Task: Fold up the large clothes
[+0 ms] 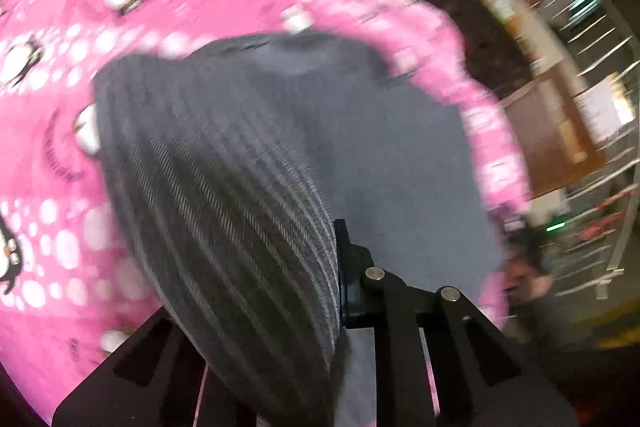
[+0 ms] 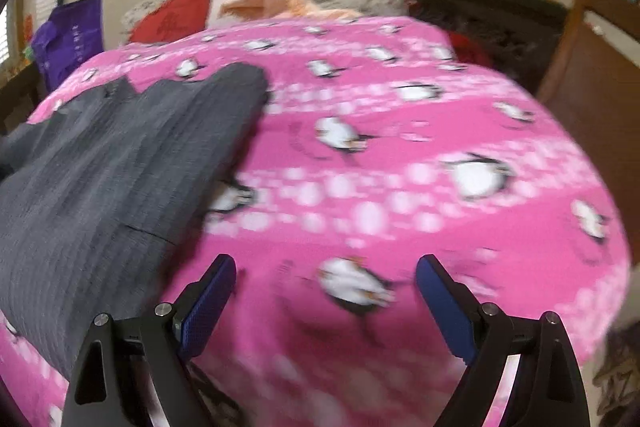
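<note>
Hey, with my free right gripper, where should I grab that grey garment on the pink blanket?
Take the grey garment at its near right edge, where the cloth hangs just left of the open right gripper. Come in from the right, jaws straddling that edge. The left gripper appears clamped on another part, probably lifting it.

One dark grey ribbed knit garment (image 2: 120, 155), one pink penguin-print fleece blanket (image 2: 400, 155), one red cushion (image 2: 176, 15), one purple bag (image 2: 72, 39), two black grippers
</note>
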The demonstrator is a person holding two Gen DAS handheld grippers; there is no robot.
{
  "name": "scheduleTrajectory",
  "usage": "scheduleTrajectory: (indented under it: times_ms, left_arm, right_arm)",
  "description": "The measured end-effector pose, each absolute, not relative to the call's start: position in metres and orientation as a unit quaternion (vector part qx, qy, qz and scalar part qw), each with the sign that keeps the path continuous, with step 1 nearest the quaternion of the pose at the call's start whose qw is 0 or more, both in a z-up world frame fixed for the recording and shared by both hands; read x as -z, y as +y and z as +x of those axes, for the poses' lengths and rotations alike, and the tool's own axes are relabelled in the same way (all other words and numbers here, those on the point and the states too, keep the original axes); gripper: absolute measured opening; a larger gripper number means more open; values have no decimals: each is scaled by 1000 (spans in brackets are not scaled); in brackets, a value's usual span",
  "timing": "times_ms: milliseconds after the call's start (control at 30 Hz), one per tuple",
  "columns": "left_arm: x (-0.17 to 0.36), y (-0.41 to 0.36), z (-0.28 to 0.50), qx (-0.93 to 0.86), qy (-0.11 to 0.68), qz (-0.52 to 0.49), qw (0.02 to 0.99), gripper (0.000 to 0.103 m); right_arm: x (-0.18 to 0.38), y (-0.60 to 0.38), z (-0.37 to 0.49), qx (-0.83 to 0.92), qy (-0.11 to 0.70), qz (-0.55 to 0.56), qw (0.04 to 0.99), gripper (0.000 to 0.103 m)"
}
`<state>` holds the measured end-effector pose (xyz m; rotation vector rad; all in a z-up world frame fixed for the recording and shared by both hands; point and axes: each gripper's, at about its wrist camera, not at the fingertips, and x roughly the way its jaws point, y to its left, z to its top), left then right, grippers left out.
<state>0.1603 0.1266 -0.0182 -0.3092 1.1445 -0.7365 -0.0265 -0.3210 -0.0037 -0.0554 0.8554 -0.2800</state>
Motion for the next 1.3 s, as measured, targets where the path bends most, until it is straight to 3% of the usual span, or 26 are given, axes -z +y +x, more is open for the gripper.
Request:
scheduleTrajectory:
  times_ms: [200, 300, 600, 900, 1033, 1100, 1167, 1233, 1267, 1300]
  left_arm:
    - [-51, 46, 152, 427, 485, -215, 732, 12]
    - [-58, -8, 157, 421, 499, -230, 722, 12]
    - [19, -150, 170, 287, 570, -196, 745, 11]
    - [-10, -142, 148, 256, 443, -246, 823, 11]
    - [10, -174, 161, 233, 441, -216, 840, 11]
    - [47, -198, 166, 231, 484, -196, 821, 12]
    - [66, -218, 161, 233, 506, -160, 815, 14]
    - [58, -224, 157, 250, 498, -151, 816, 31]
    - [53, -223, 157, 264, 504, -166, 806, 47]
    - [48, -221, 158, 275, 508, -185, 795, 55]
  right_arm:
    - [13, -343, -54, 202, 418, -49, 884, 90]
    - [15, -346, -60, 202, 411, -32, 888, 92]
    - [21, -350, -73, 200, 386, 13, 900, 97]
    - [28, -358, -89, 181, 373, 61, 908, 102]
    - [29, -357, -88, 185, 367, 65, 909, 103]
    - [30, -359, -88, 184, 367, 66, 909, 103]
    - [29, -360, -88, 181, 370, 70, 909, 103]
    - [29, -362, -88, 177, 374, 73, 907, 103]
    - [29, -362, -88, 176, 376, 74, 907, 103]
    - [29, -362, -88, 176, 377, 75, 906, 103]
